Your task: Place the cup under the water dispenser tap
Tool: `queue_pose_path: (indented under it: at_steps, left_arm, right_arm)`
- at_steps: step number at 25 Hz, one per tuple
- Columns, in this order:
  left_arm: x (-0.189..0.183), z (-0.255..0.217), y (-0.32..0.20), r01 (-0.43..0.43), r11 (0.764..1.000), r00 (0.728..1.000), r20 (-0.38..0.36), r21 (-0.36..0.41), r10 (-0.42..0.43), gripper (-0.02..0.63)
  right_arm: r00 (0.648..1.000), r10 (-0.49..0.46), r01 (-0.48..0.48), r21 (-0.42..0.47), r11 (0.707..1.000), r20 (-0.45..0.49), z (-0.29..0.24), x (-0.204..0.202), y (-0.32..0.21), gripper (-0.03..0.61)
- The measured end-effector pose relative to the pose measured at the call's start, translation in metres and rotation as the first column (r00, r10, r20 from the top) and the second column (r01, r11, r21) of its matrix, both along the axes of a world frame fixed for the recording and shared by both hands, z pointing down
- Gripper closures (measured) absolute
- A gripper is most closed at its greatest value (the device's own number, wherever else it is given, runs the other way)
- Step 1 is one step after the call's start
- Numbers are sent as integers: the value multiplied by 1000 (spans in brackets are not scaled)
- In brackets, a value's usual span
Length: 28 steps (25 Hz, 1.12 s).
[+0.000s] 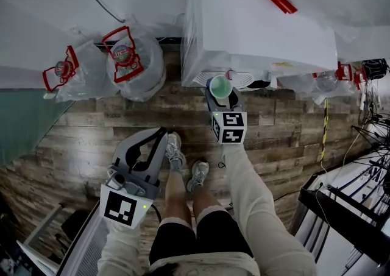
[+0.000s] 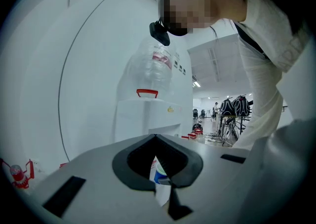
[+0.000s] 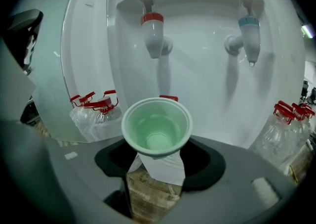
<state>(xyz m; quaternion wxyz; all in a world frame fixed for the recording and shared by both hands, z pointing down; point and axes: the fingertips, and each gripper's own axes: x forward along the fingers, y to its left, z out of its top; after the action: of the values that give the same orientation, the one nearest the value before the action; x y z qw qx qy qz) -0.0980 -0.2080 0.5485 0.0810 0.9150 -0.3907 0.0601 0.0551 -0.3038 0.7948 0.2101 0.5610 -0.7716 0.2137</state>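
While the right hand-held gripper (image 1: 220,99) is gripping the green cup (image 3: 157,126) below the red tap (image 3: 152,30) of the water dispenser (image 1: 256,25), the left hand-held gripper (image 1: 163,136) is hanging closed over the wooden floor (image 1: 79,141).

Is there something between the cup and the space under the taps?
Nothing visible stands there. The right gripper holds the cup in front of the dispenser, and the space under the red tap and the blue tap looks free.
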Motion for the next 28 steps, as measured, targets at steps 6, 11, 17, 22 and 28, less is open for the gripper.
queue_pose_path:
  at_steps: [6,11,17,22,28]
  left_arm:
    - [-6,3,-4,9,1000,1000,5,3,-9,609]
    - [-10,6,-5,8,1000,1000,10,-1,-8,609]
    - [-15,11,-4,7,1000,1000,19,-11,-7,609]
    - [-17,13,-5,11,1000,1000,22,-17,-10,609]
    - [-18,14,-7,9,1000,1000,24,-23,-8,609]
  right_arm:
    - [1000,8,-8,-24,1000,-11,15,-2,-8,301]
    - [1000,25,-26,-46,999,-18,25,0,-16,301]
    - [999,27,-29,-67,997,-25,33,1,-19,301]
    - [999,31,-33,-70,997,-20,35,1,-24,301]
    - [999,30,-32,-78,996,-31,36,-1,-25,293]
